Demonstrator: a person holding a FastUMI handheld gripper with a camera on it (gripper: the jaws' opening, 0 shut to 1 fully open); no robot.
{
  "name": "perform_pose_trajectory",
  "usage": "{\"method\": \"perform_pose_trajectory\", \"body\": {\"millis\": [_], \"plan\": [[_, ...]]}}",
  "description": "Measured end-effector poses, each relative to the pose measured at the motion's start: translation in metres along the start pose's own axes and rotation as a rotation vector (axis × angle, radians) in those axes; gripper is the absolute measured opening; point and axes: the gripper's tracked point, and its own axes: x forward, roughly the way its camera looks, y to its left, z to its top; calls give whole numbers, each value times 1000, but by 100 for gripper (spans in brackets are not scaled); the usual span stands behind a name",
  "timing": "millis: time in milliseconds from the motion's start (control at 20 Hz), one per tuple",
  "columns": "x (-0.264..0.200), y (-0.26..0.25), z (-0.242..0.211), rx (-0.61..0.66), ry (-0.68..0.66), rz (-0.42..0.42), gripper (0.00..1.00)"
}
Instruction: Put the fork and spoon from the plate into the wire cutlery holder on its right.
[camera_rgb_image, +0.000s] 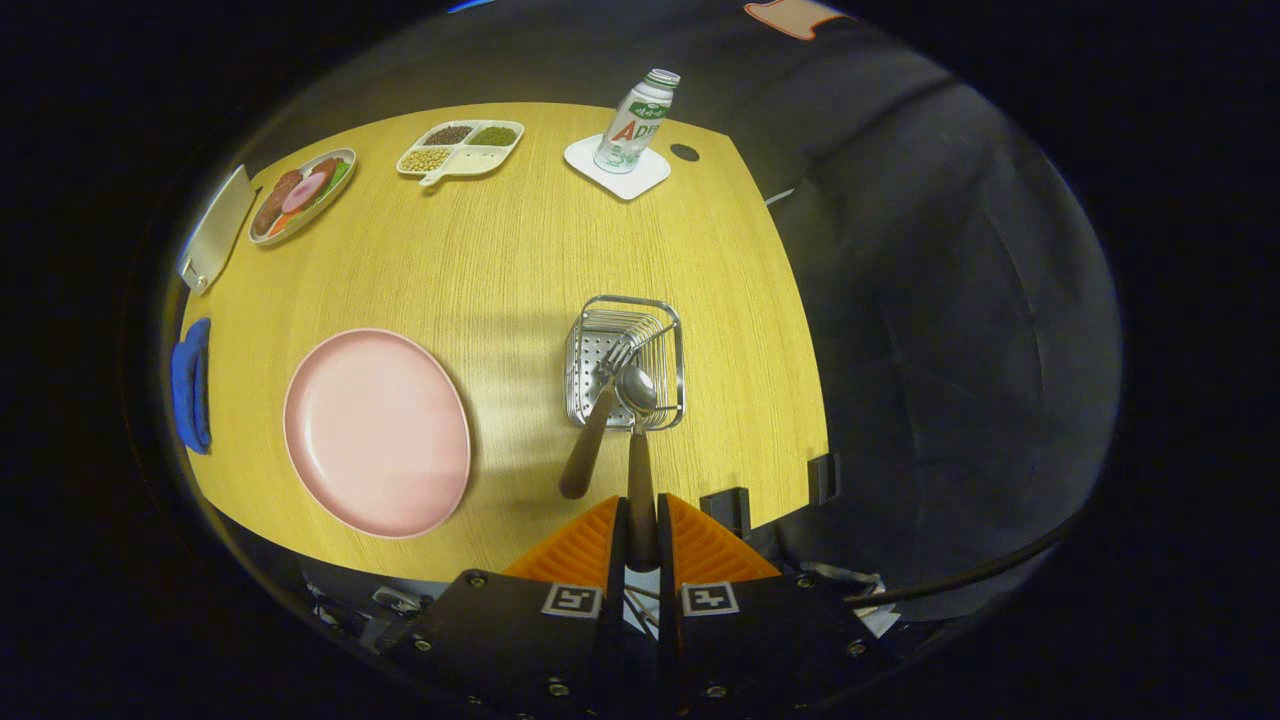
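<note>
Gripper view, looking down along the two orange fingers onto a yellow wooden table (520, 260). The gripper (641, 535) is clamped down on the brown handle of the spoon (638, 440): both fingers press on the handle from either side, with barely any gap left between them. The spoon runs straight ahead from the fingers, and its metal bowl sits over the near rim of the wire cutlery holder (625, 360), pretty much inside the basket. Can't tell whether the bowl is touching the holder's bottom or hanging a bit above it.

The fork (596, 415) is already in the holder, just left of the spoon. Its tines are down inside the wire basket and its brown handle leans out over the near edge, tilting toward the fingers and a little to the left. Fork and spoon heads are close together, possibly touching, hard to say.

The pink plate (377, 430) lies to the left of the holder, well apart from it, with nothing on it.

Farther back on the table: a divided white tray with beans (460, 147), an oval dish with sliced food (300, 193) to its left, and a plastic bottle (636, 120) standing upright on a white square coaster (640, 178). At the table's left edge there's something blue (190, 385) and a whitish flat item (215, 232) beyond it.
</note>
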Motion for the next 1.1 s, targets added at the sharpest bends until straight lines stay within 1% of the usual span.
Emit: {"method": "perform_pose_trajectory", "body": {"millis": [200,250,300,350,400,450,500,650,750,900,1100], "plan": [[-7,-1,2,-4,-17,-8,18],[-9,-1,3,0,-24,-6,34],[-11,0,3,2,-31,-2,39],[-15,0,4,6,-40,-2,41],[-17,-1,5,9,-48,-4,45],[-23,1,6,12,-59,-3,58],[-25,0,8,16,-71,-5,61],[-40,-1,16,20,-126,-19,61],[-54,3,31,36,-213,-11,61],[-83,13,56,56,-375,7,61],[-141,33,95,84,-654,47,61]]}}
